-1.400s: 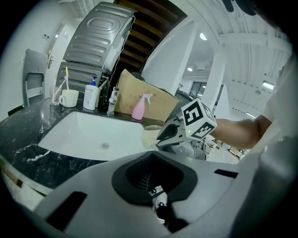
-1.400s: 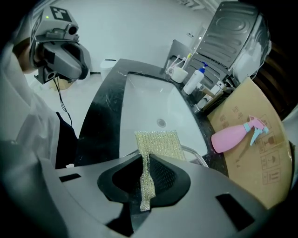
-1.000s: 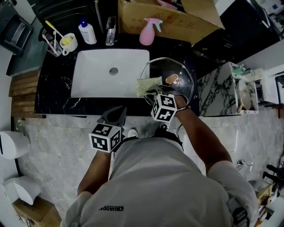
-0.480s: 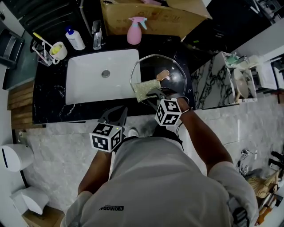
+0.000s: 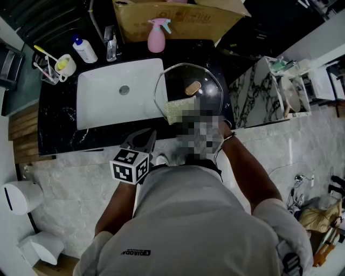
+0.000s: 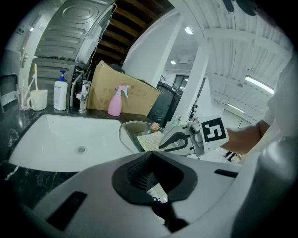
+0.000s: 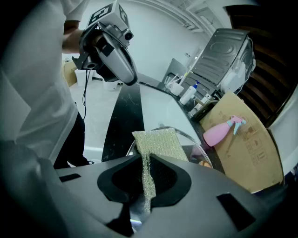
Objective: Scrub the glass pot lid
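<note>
Close against the person's body, the left tongs (image 5: 144, 136) hang short of the counter (image 5: 54, 126), jaws together on nothing. Beyond them the right tongs (image 7: 145, 162) pinch a soft, glittery mesh scouring pad (image 7: 158, 142), which drapes limply onto the near edge of the glass pot lid (image 5: 207, 97). That lid lies dome-up on the black marbled counter, its metal rim seeming to overlap the right edge of the white sink (image 5: 102, 110). Likely stiff, slick and breakable, it could skate under pressure. The rounded tan knob (image 5: 192, 88) at its centre looks the surest hold for the empty tongs. Farther back stand a pink spray bottle (image 5: 156, 35) and a cardboard box (image 5: 178, 16).
</note>
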A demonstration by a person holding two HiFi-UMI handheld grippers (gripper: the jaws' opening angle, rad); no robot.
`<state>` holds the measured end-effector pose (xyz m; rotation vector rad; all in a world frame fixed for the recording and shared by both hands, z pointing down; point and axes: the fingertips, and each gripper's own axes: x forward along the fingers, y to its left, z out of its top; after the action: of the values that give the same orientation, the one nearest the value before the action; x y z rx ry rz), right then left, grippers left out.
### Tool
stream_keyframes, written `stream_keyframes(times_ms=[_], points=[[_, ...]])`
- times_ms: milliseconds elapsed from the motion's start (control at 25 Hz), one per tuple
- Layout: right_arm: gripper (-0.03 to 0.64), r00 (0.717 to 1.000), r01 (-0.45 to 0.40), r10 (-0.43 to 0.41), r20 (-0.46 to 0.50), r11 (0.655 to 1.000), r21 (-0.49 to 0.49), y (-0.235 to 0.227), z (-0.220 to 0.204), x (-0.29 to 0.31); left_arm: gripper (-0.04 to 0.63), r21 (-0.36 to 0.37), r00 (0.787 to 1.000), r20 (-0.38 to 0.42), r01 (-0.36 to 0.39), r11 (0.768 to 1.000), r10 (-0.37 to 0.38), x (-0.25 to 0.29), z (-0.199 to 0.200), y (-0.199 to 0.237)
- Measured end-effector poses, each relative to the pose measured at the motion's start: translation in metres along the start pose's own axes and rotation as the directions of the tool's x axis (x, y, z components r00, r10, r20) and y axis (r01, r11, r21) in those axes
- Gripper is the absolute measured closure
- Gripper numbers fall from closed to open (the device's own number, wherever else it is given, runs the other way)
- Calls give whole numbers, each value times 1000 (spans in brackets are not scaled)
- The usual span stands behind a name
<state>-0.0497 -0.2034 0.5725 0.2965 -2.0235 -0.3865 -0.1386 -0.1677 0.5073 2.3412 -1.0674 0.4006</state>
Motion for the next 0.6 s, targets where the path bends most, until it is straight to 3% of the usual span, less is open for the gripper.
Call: stream_keyframes(times_ms=[320,600], points=[[540,999,41,-40,-6,990,132,-1,-10,-8,583,17,999,-15,35,999,-34,4,-2,-5],[538,995,103,-103,-15,953,283,0,-15,-14,583,27,998,-28,63,998,-62,7,-4,-10]])
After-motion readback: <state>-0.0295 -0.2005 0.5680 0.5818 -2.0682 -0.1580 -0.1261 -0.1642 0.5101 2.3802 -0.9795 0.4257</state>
